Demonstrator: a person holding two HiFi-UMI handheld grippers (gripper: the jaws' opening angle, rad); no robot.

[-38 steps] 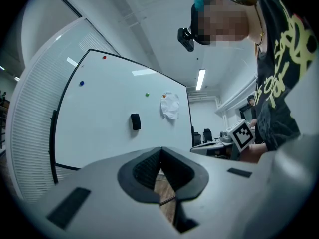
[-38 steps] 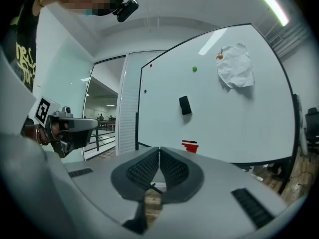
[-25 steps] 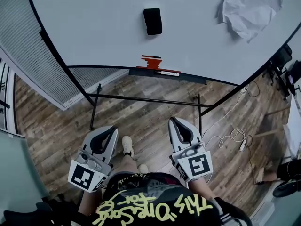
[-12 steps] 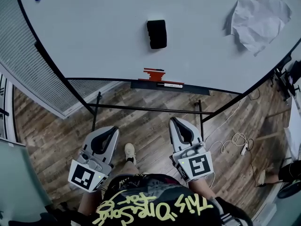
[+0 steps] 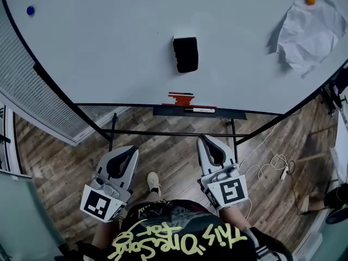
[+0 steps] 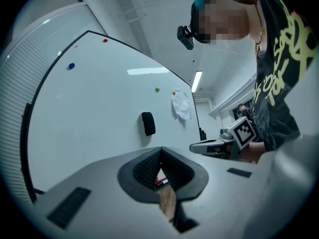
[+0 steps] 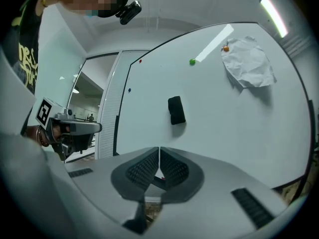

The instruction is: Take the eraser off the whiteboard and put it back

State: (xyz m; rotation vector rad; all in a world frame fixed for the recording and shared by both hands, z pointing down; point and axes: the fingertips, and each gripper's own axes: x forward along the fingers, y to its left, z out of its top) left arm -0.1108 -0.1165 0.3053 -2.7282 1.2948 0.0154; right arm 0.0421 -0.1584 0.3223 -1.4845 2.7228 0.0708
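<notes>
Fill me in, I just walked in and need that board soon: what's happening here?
A person stands facing the whiteboard, with the left gripper and the right gripper in hand. Both grippers are shut, empty and held level, short of the board. The black eraser sticks to the board above the marker tray, untouched, so taking it off has not begun.

Eraser [image 5: 186, 54] on whiteboard [image 5: 109, 48] above tray [image 5: 228, 113], paper sheet [image 5: 307, 34] to its right

Cool, even overhead light; glare streak [image 7: 214, 43] on whiteboard [image 7: 224, 118]; fisheye-bent edges.
</notes>
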